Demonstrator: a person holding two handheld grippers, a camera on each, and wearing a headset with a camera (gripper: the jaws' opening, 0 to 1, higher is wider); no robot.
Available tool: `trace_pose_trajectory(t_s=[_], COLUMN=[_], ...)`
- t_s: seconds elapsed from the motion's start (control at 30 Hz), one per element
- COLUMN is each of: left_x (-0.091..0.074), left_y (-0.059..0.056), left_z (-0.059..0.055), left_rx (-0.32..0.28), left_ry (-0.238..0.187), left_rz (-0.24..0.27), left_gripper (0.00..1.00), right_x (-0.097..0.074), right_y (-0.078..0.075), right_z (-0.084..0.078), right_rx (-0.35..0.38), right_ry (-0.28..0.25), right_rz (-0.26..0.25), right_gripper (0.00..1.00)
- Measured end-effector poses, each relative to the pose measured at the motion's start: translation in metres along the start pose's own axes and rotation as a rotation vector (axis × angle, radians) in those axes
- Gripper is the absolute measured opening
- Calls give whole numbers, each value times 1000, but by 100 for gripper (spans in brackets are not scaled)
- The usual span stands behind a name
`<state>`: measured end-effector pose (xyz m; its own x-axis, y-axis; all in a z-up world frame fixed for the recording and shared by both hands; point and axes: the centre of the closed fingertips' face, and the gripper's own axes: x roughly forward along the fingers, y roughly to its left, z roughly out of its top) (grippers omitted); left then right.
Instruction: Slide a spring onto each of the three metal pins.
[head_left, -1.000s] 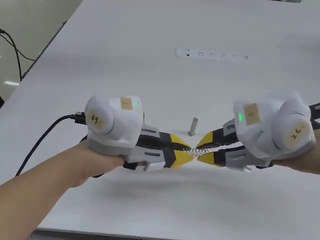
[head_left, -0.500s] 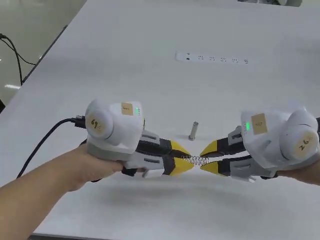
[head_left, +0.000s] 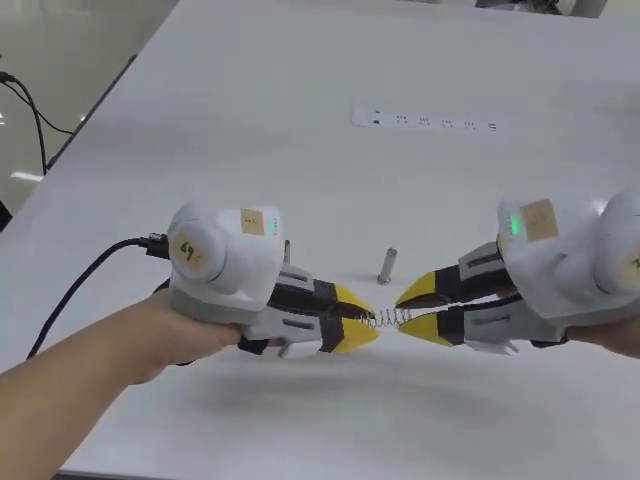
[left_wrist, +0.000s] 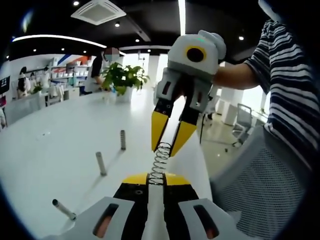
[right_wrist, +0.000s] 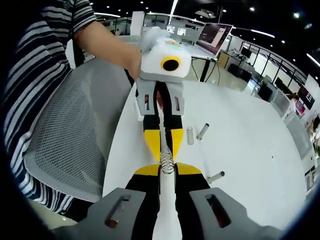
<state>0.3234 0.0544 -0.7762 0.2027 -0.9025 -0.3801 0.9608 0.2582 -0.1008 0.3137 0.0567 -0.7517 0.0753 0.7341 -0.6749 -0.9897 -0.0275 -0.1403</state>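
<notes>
Left tongs (head_left: 370, 321) and right tongs (head_left: 402, 313) grip spring (head_left: 388, 318)

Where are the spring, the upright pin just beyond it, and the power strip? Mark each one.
spring (head_left: 387, 318): head view, on its middle coils.
pin (head_left: 387, 266): head view, halfway up its shaft.
power strip (head_left: 430, 121): head view, centre of its top face.

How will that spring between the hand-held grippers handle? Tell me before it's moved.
The spring looks thin-wired and open-coiled, so it will probably flex rather than stay stiff. Bridging the tips of the left hand-held gripper and right hand-held gripper, it seems very light. Being round, it may roll on the smooth table if dropped.
</notes>
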Motion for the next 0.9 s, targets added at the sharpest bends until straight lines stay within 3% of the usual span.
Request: trace_pose_trajectory(t_s=[0.4, 0.57, 0.9], left_x=[2, 3, 2], left_y=[-4, -5, -7], left_z=[-5, -3, -5], left_rx=[21, 18, 10], left_ry=[20, 14, 25], left_rz=[-7, -11, -6], left_gripper=[2, 2, 3], right_x=[6, 9, 15], right_y=[7, 6, 6], right_z=[20, 28, 31], right_rx=[1, 37, 31], right_ry=[-61, -107, -118], right_rz=[1, -9, -19], right_gripper=[7, 7, 7])
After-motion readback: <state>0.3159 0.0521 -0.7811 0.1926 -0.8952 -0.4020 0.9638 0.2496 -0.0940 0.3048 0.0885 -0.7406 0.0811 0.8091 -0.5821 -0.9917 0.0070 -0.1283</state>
